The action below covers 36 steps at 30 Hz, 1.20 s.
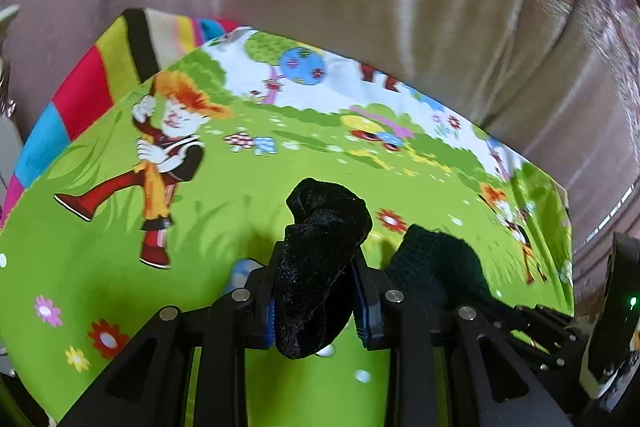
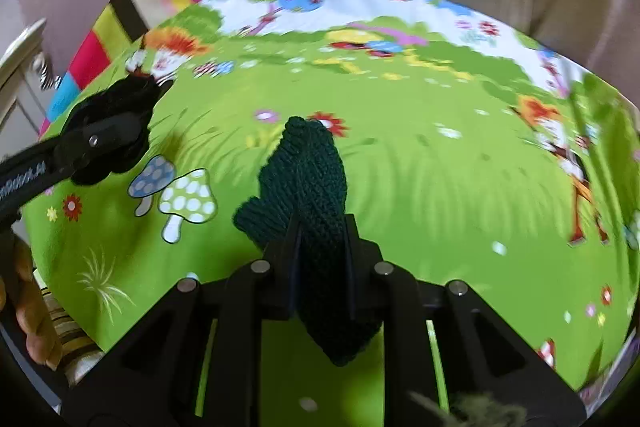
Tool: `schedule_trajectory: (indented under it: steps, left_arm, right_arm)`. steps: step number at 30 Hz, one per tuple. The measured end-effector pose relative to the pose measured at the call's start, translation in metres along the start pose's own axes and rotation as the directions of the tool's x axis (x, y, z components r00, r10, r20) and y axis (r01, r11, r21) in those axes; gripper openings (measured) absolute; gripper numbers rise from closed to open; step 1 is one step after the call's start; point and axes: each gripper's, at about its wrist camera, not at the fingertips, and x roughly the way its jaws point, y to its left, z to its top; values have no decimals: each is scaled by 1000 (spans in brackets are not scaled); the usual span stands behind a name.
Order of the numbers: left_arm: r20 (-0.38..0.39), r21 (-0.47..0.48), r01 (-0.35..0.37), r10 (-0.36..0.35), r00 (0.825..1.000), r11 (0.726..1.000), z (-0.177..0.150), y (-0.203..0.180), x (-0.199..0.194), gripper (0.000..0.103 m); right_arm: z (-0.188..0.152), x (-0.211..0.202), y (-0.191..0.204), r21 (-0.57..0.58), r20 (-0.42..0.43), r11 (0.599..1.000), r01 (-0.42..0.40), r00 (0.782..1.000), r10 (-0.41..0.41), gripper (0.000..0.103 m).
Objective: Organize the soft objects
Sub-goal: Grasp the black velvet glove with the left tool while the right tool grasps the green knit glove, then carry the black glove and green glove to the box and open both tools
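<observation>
Above the green cartoon-print sheet [image 1: 120,307], the left hand-held gripper [image 1: 318,291] is clenched on a black velvety sock [image 1: 324,227], and the right hand-held gripper [image 2: 322,267] pinches a dark green knitted mitten [image 2: 308,179]; both pieces hang clear of the cloth. Each grip sits mid-fabric, so loose ends droop. To do this well, carry them high enough not to drag, keep the two apart, and lower each fully before releasing.
</observation>
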Motion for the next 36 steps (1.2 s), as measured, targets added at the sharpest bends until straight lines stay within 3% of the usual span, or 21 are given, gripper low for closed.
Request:
schedule_trajectory:
  steps: [8,22,36]
  left_arm:
    - [-8,97,39,-39,999,995,-20,-49,-21,30]
    - [-40,184,103,-97,994,977,-57,-105,-51,30]
    - [-104,284,228,-206,973,931,-96,-176,-74,30]
  right_arm:
    - [-24,-42,-37,80,34,995,67,997,-70,21]
    - [-77,-105,-89,187,39,975,118,991,-128,21]
    - [-132,-177,-146,274,38,936,222,970,-241,21]
